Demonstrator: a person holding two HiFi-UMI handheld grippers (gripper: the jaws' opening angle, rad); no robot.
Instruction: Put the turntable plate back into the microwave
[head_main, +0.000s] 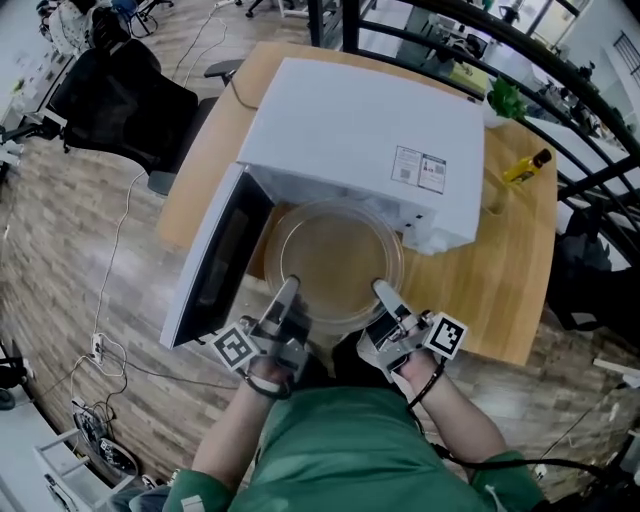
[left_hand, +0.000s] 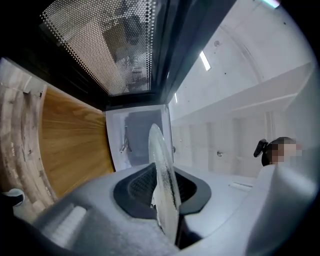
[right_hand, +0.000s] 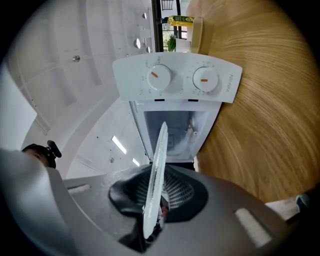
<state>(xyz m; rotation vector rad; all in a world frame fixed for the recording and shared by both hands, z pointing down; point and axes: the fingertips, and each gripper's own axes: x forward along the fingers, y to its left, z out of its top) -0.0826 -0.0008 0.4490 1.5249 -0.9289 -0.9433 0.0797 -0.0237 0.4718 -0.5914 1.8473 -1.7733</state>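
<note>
1. The turntable plate (head_main: 335, 255), clear glass, lies level at the centre of the head view, at the open front of the microwave (head_main: 370, 140).
2. The left gripper (head_main: 288, 290) pinches the plate's near-left rim; in its own view the glass stands edge-on, clamped between both jaws.
3. The right gripper (head_main: 384, 293) pinches the near-right rim the same way.
4. The white microwave fills the upper centre, and its door (head_main: 215, 265) is swung open at left. Two dials (right_hand: 155, 77) show at the top of the right gripper view.
5. A wooden table (head_main: 500, 280) carries the microwave. A yellow bottle (head_main: 525, 167) lies at upper right and a black chair (head_main: 120, 90) stands at upper left.
</note>
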